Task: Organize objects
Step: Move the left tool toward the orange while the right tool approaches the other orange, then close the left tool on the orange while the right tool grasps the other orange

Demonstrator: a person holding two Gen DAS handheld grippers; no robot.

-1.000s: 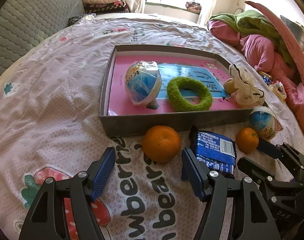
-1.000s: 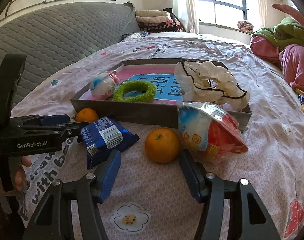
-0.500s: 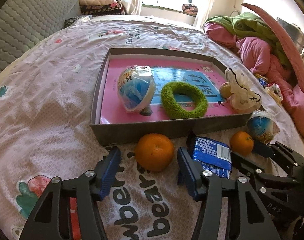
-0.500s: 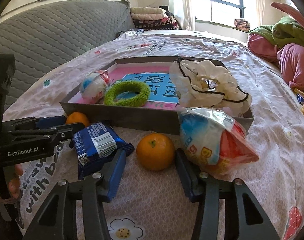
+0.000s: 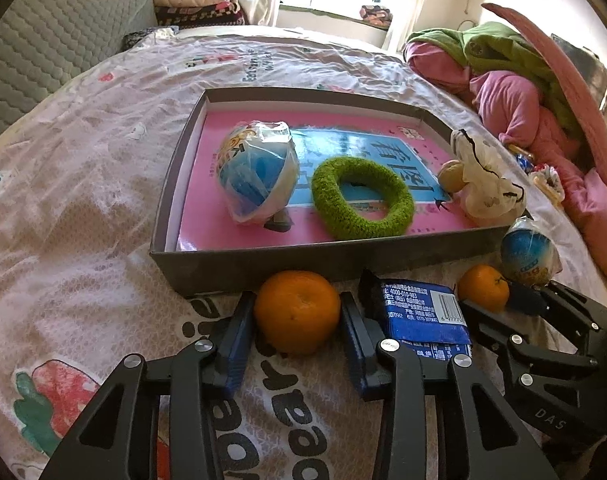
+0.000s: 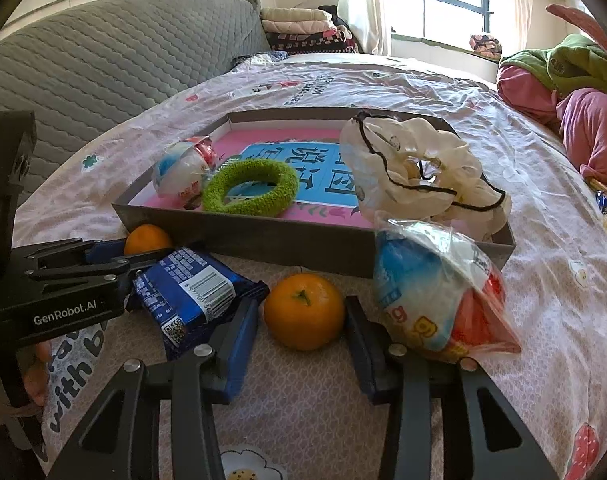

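Two oranges lie on the bed sheet in front of a grey tray (image 5: 303, 264). My left gripper (image 5: 297, 320) is closing, and its blue pads touch both sides of the left orange (image 5: 297, 312). My right gripper (image 6: 301, 316) is also closing around the right orange (image 6: 303, 312), with a thin gap still showing at its pads. A blue snack packet (image 5: 419, 312) lies between the two oranges. A wrapped toy egg (image 6: 431, 300) rests just right of the right gripper. In the tray are another wrapped egg (image 5: 259, 176), a green ring (image 5: 361, 196) and a white scrunchie (image 5: 483, 184).
The tray's front wall stands directly behind both oranges. A grey quilted headboard (image 6: 103, 60) runs along the left. Pink and green bedding (image 5: 523, 92) is piled at the right, and folded blankets (image 6: 303, 28) sit by the window. A hand (image 6: 35, 376) holds the left gripper.
Both grippers have narrowed around their oranges. The left pads went from wide apart to touching the left orange, and the right pads came close to the right orange.
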